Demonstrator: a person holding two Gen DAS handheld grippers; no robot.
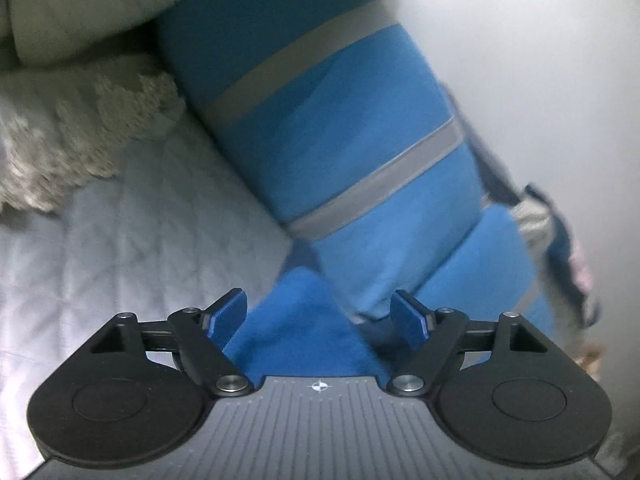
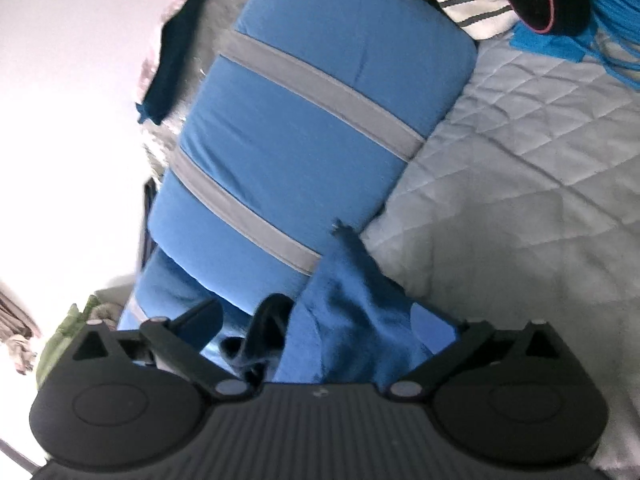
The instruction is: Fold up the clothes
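A blue garment with two grey stripes (image 1: 320, 128) lies folded into a long rectangle on the quilted bed. Its near end is bunched into a darker blue fold (image 1: 304, 328) that sits between the spread fingers of my left gripper (image 1: 318, 306), which is open. In the right wrist view the same garment (image 2: 312, 128) stretches away from me. A raised flap of darker blue cloth (image 2: 352, 304) stands between the jaws of my right gripper (image 2: 320, 320). That gripper is open, and the flap hides its right finger.
The light grey quilted bedcover (image 2: 520, 184) extends to the right. A cream knitted blanket (image 1: 72, 140) and a pale pillow (image 1: 92, 4) lie to the left. Striped white clothes (image 2: 472, 4), a black band and blue cloth (image 2: 608, 20) are piled at the back right. A white wall (image 1: 540, 60) borders the bed.
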